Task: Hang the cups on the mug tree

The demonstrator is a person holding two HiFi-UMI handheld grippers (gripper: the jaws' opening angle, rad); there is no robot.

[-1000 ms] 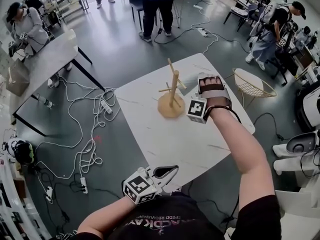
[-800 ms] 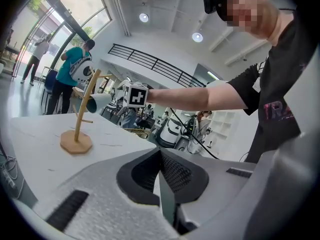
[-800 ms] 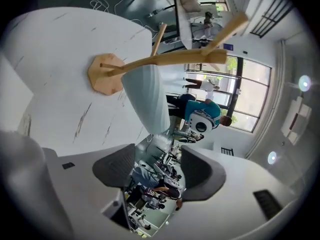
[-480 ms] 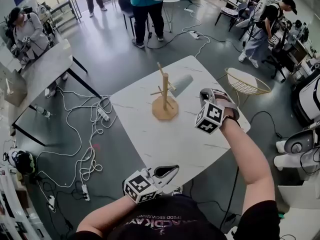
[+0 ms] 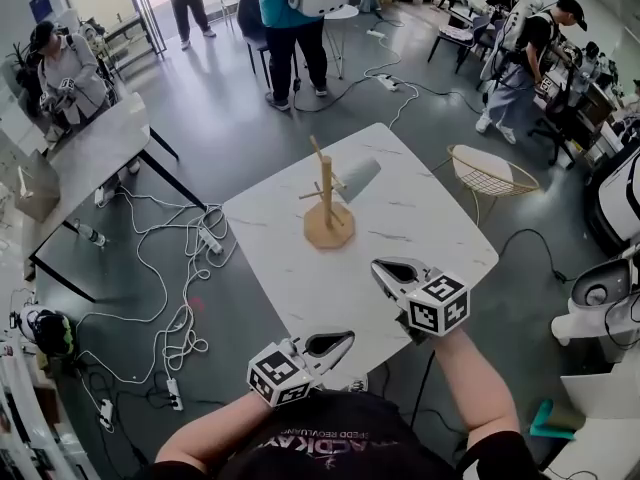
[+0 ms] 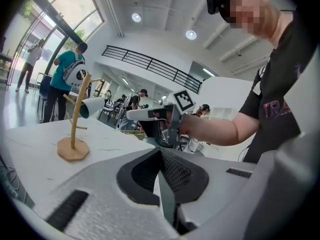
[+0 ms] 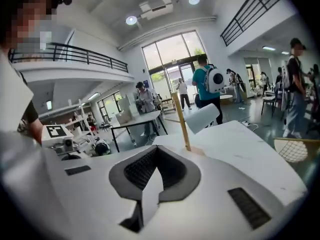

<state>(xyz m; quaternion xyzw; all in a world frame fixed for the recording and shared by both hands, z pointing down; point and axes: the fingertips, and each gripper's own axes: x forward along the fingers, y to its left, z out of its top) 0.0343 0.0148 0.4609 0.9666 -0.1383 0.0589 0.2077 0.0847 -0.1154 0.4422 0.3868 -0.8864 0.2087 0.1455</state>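
The pale wooden mug tree (image 5: 326,208) stands on the white marble-patterned table (image 5: 420,218), toward its far left part. A white cup with a dark inside (image 5: 357,178) sits at the tree's upper right, seemingly hung on a peg there, though the peg itself is hard to make out. The right gripper (image 5: 385,268) is over the table's near side, in front of and to the right of the tree, well apart from it. The left gripper (image 5: 340,341) is at the table's near edge, left of the right one and nearer the person. A round wire basket on legs (image 5: 487,173) stands on the floor right of the table. Tangled white cables (image 5: 170,268) lie on the floor to its left.
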